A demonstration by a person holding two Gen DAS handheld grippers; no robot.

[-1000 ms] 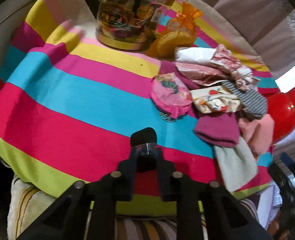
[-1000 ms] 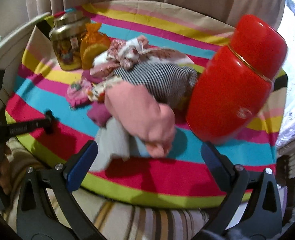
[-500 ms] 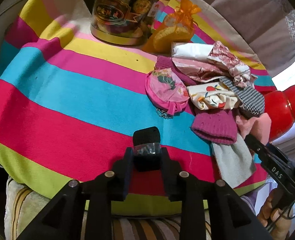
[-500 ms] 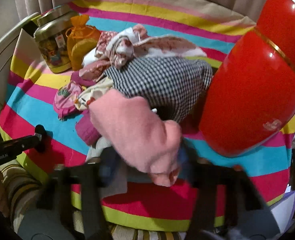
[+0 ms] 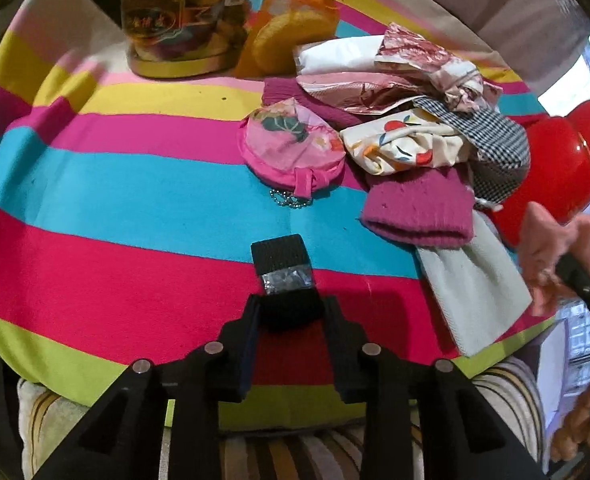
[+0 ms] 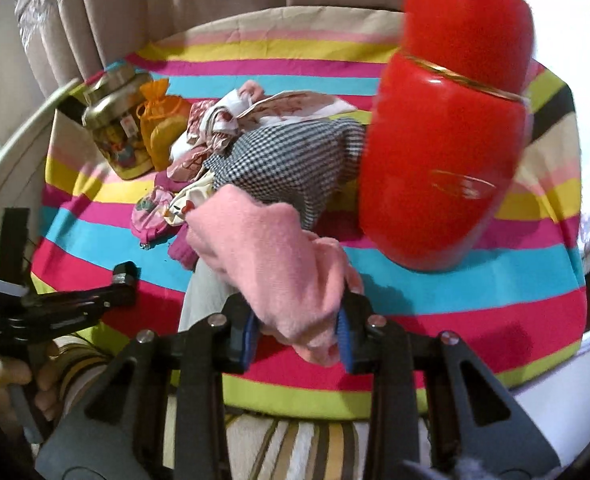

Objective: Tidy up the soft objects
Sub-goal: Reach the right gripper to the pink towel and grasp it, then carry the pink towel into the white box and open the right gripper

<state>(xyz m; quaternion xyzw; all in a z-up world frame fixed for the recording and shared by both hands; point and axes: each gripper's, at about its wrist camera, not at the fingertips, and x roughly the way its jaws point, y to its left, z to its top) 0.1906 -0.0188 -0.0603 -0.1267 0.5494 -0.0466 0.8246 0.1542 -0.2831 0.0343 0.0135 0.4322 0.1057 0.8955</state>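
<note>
- While the right gripper point(image 6: 297, 330) hung over the near edge of the striped cloth point(image 5: 115, 216), its jaws had just been closing and its blue pads pinched the pink fleece piece point(image 6: 273, 264) from both sides.
- Pink fleece draped forward over the jaws, its far end still over the heap of soft items point(image 6: 279, 156) in the middle of the table.
- Heap included a black-and-white checked fabric point(image 5: 491, 148), a cream fruit-print cloth point(image 5: 407, 146), a magenta knit piece point(image 5: 419, 208) and a pale grey-white cloth point(image 5: 471, 292) reaching the table's near edge.
- Round pink pouch point(image 5: 291, 148) lay just left of the heap on the blue stripe, a bead chain at its tab.
- Left gripper point(image 5: 291, 316) stood above the red stripe, well apart from the heap, jaws narrowly spread; a black taped block showed between them, and whether the pads pressed on it could not be told.
- Red jar point(image 6: 447, 132) stood upright just right of the heap.
- Gold-lidded jar point(image 5: 175, 20) and orange mesh bag point(image 5: 295, 28) stood at the far side, touching or nearly so.
</note>
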